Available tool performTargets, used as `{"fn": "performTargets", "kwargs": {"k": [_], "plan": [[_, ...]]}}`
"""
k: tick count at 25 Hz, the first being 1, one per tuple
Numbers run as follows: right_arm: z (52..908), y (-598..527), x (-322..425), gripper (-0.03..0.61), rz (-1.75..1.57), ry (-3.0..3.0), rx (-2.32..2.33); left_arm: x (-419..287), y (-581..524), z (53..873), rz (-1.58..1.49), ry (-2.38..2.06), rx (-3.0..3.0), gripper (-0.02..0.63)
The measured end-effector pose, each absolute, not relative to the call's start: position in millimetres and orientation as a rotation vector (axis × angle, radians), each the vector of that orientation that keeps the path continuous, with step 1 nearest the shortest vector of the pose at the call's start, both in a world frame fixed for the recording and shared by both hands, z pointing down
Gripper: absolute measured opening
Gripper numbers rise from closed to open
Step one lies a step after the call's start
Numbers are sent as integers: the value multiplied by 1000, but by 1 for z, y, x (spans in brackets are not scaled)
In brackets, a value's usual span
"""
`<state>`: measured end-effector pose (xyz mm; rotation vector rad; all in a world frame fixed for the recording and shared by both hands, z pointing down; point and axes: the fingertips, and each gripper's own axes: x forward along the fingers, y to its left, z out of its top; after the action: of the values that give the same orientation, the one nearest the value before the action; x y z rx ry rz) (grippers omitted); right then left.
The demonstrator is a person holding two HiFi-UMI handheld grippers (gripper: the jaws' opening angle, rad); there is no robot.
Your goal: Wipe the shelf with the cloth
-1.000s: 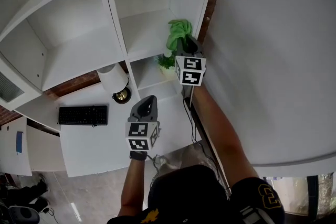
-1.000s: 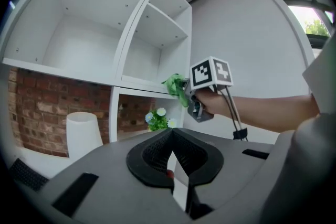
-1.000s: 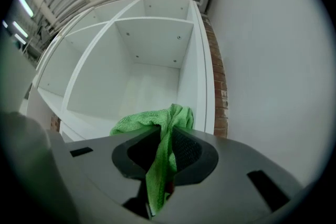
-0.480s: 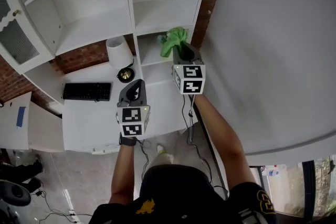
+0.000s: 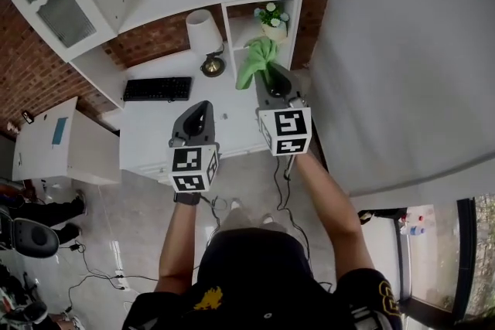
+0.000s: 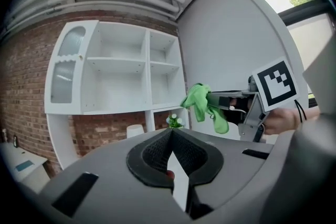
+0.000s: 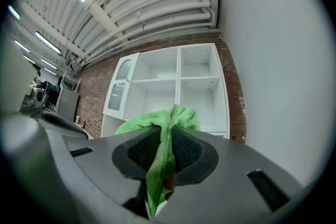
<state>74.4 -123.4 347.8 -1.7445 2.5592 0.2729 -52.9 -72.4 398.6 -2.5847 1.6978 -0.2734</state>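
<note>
The tall white cubby shelf unit [image 5: 166, 0] stands against the brick wall ahead of you. Its open compartments are bare except the lowest right one. Below it runs the white desk [image 5: 147, 139]. Your right gripper [image 5: 267, 75] is clamped on the green microfibre cloth [image 5: 257, 58], which bunches out past the jaw tips and hangs in the air above the desk's right end, touching no shelf board. Your left gripper [image 5: 202, 107] has its jaws together on nothing and hovers over the desk's front. As I read it, the cloth is not working a board right now. Carry it to one, press the loose bunch flat, and sweep from the back corner out to the front edge. Keep the clamp firm so the fold does not slip out. Steer around the white-shaded lamp [image 5: 203, 31] and the black keyboard [image 5: 157, 89]. Wipe beside, not into, the small potted plant with white flowers [image 5: 272, 18].
</note>
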Motion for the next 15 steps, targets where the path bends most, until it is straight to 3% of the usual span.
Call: {"fn": "performTargets", "kwargs": {"k": [7,15], "plan": [[342,-78,35,63,274,2587,-1685,-98,-23,388,-228,1744,-2530,17],[380,-1,-28,63,131,2530,-1729,-216,37,401,-194,1873,-2461,17]]}}
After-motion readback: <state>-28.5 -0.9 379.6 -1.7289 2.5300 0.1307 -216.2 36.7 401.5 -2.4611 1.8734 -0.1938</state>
